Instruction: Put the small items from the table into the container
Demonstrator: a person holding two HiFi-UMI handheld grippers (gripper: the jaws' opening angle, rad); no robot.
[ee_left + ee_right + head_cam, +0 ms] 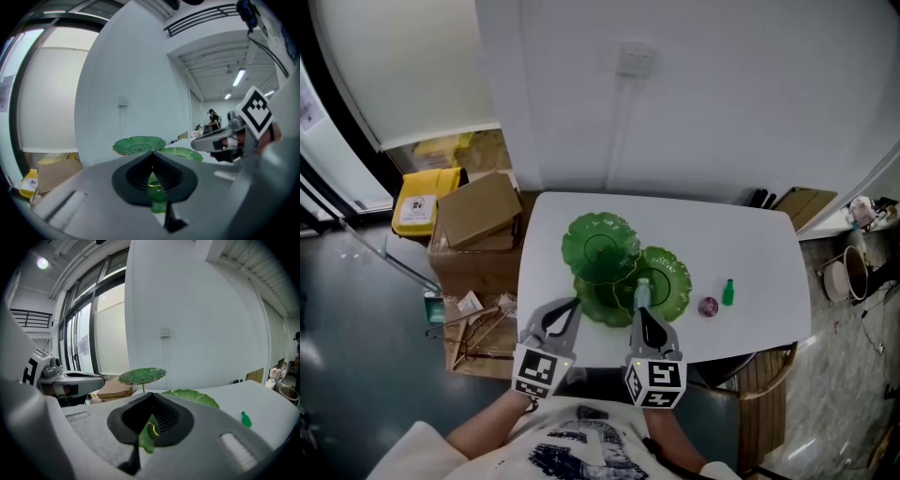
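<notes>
A: What are the two holding?

B: The left hand-held gripper (574, 304) has its jaws drawn together on a thin green edge with a gold line. So has the right hand-held gripper (638, 313). In each gripper view that edge runs down through the slit between the jaws.

A: The edge of what?

B: The lowest leaf of the green leaf dish (586, 239), the three-tiered container. From the head view both tips sit at that leaf's near rim, one at each side, so I judge the dish is being steadied or shifted, not filled.

A: And the small items?

B: The small green bottle (728, 292) stands upright on the tabletop (750, 244), to the right of the dish and apart from it. The pink round piece (709, 307) lies just beside the bottle, nearer the dish.

A: Anything in the tiers?

B: Nothing I can be sure of; the upper two leaves look bare.

A: So how far along?

B: Barely begun, I would say. Both items are left to carry over, and neither gripper is free until it lets go of the rim.
</notes>
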